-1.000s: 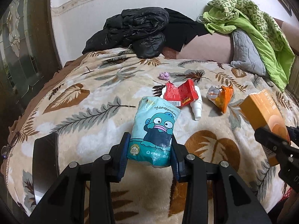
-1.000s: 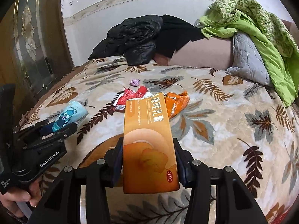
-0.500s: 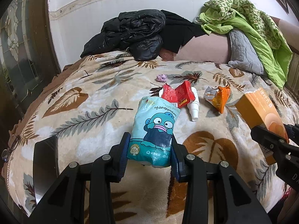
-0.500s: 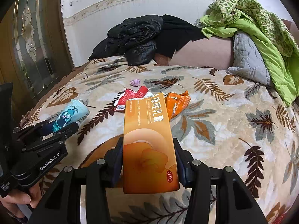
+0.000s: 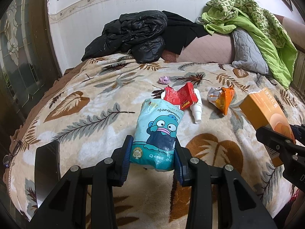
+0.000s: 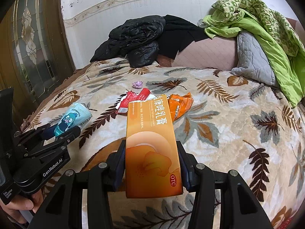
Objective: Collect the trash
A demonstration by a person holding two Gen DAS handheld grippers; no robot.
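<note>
Both handheld grippers are carrying trash above the leaf-patterned bed: left gripper is clamping a teal tissue pack, right gripper is squeezing an orange medicine box, apparently lifted for disposal.

We had both fisheye cams looking forward along their fingers, low over the near edge of the leaf-print blanket, facing the white wall and headboard end. Left cam sat on the left, close behind the tissue pack in the left gripper; right gripper showed at its right edge. Right cam sat to the right, close behind the orange box in the right gripper; left gripper showed at its left edge. Views overlapped heavily: black jacket, green cloth, red wrapper, purple wad.
</note>
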